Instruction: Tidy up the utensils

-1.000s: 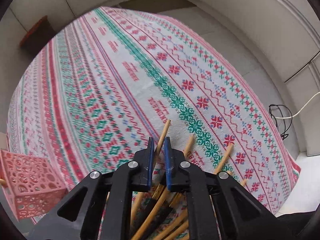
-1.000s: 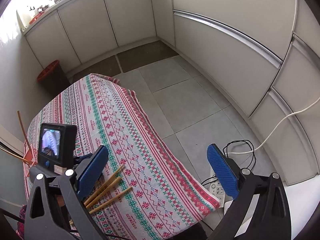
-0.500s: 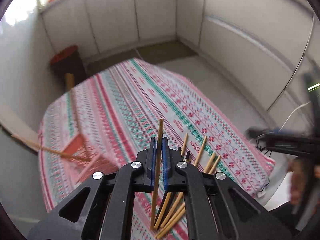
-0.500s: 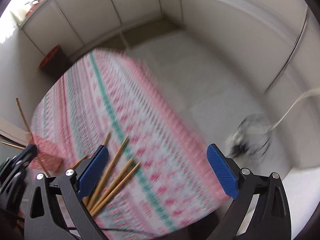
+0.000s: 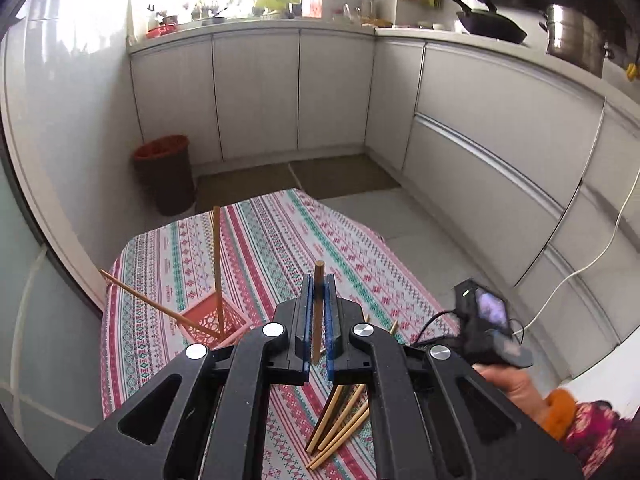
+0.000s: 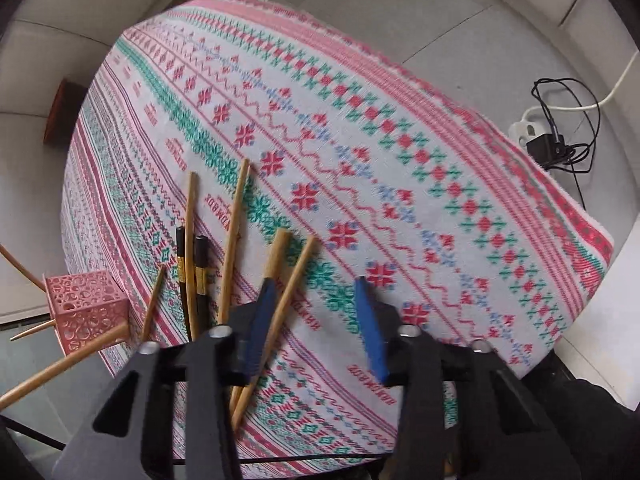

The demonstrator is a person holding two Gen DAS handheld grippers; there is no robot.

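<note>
A: On the patterned tablecloth [image 6: 420,128], what lies there?

B: A loose pile of wooden chopsticks [image 6: 236,216] and two dark chopsticks [image 6: 192,272], near a pink perforated holder [image 6: 86,306] at the table's left edge. Two sticks already stand tilted in that holder [image 5: 218,320].

A: And the left gripper [image 5: 318,312]?

B: Its blue pads are pressed tight on one wooden chopstick [image 5: 319,280], held upright above the table.

A: The right gripper [image 6: 316,316]?

B: It points steeply down over the pile, jaws closing. One chopstick [image 6: 294,280] lies between the pads; they are not yet pressing it. A hand [image 5: 516,388] carries it.
</note>
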